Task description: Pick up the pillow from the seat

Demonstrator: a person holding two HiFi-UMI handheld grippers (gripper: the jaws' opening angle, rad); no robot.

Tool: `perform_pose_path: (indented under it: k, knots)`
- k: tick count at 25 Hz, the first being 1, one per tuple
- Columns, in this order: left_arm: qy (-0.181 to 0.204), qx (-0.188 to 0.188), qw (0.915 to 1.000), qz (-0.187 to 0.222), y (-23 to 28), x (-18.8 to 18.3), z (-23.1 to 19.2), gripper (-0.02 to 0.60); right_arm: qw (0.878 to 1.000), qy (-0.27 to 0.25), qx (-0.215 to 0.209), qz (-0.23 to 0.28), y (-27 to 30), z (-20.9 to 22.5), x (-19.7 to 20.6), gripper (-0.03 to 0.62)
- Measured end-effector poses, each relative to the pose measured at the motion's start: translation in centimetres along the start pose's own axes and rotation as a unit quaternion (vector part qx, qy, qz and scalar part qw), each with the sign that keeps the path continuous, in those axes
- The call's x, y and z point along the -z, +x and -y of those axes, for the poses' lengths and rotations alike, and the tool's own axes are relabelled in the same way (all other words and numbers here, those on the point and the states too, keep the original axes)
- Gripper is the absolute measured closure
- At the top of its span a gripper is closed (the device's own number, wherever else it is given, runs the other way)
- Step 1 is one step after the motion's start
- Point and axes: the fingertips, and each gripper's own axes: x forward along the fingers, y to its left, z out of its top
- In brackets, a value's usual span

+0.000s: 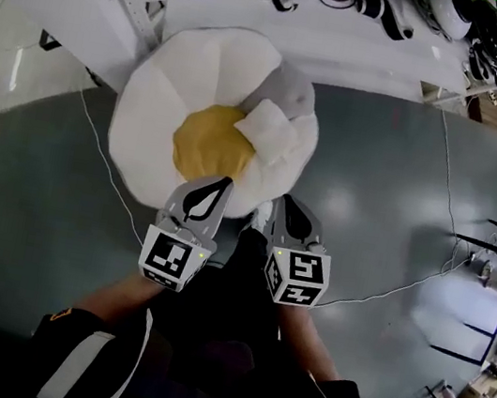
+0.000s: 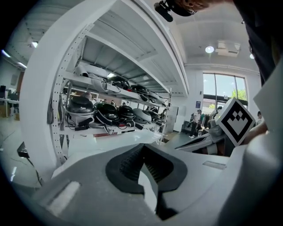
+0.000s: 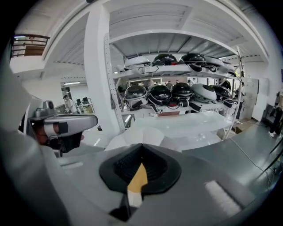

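Your left gripper (image 1: 216,184) and right gripper (image 1: 280,207) clench the pillow (image 1: 165,102) at six o'clock (thin edge only); a jerk could free it.

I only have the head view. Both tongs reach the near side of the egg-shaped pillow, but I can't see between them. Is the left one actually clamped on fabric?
Observer: Yes. In the left gripper view the left tongs are closed, with a white fold of the pillow pinched between them.
Operator: And the right one?
Observer: The right gripper view shows the right tongs shut on the pillow as well. A thin strip of it, yellow above and white below, shows between them.
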Motion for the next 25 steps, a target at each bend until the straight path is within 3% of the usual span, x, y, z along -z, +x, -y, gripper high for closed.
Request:
perform_pose_path:
  k: [7, 13, 25]
  knots:
    - [-0.023, -0.054, 0.9980, -0.027, 6.5, 2.3, 0.6, 0.580, 0.998, -0.028, -0.041, -0.042, 4.6, 6.0, 1.3, 0.592]
    - [-0.024, -0.075, 0.9954, -0.055, 11.0, 6.0, -0.3, 0.580, 0.995, -0.044, -0.052, -0.073, 10.0, 9.8, 4.0, 0.592]
    - [-0.021, -0.084, 0.9894, -0.117, 19.4, 18.1, -4.3, 0.580, 0.992, -0.027, -0.042, -0.112, 20.8, 15.3, 10.8, 0.591]
